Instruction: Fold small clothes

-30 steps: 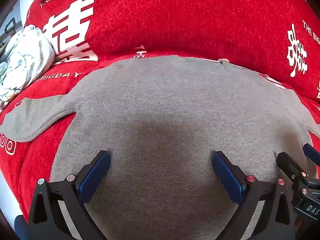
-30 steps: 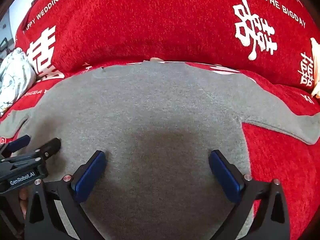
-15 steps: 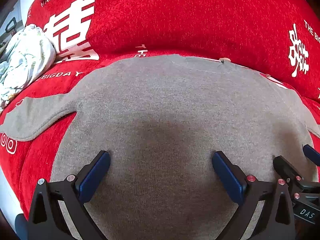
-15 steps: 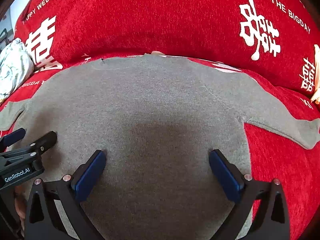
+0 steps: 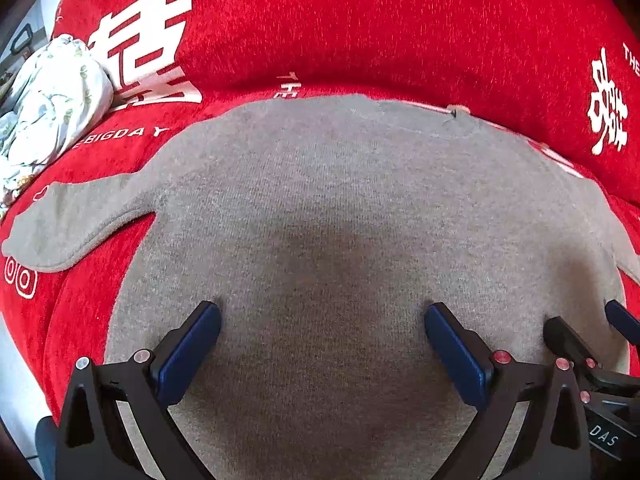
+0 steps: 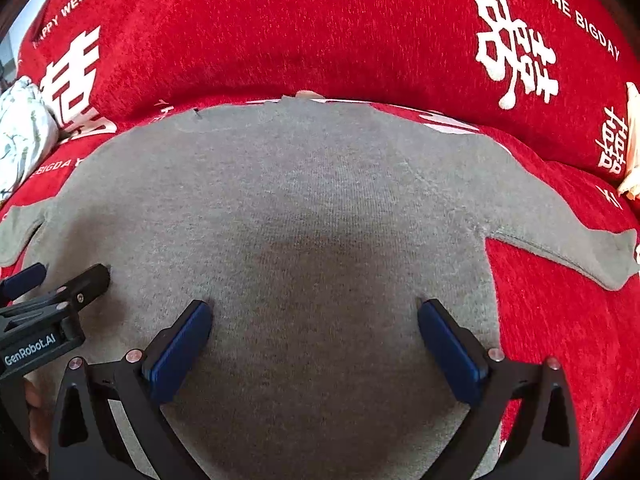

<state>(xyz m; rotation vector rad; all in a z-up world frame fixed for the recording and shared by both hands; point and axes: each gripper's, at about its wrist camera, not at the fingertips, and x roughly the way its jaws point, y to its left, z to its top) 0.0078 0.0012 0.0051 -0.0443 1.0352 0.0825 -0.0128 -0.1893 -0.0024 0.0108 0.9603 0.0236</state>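
1. Both tools crept slightly fwd over grey top [image 5: 340, 200] since 1 s ago.
2. Left tool [image 5: 322, 344] & right tool [image 6: 314, 340]: jaws wide, empty.
3. Top lies flat on red sofa cover [image 6: 320, 32]; soft, light knit, so pinch hem corners.

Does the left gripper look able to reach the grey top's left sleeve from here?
Probably yes: the left gripper has open jaws, and the left sleeve lies flat and uncovered on the red cover.

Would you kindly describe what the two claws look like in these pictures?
Both look alike. The left claw and the right claw each have a black angular frame with triangular cut-outs, two fingers faced with dark blue pads, and small silver and red round fasteners. White "GenRobot.AI" lettering marks the left one's body in the right wrist view.
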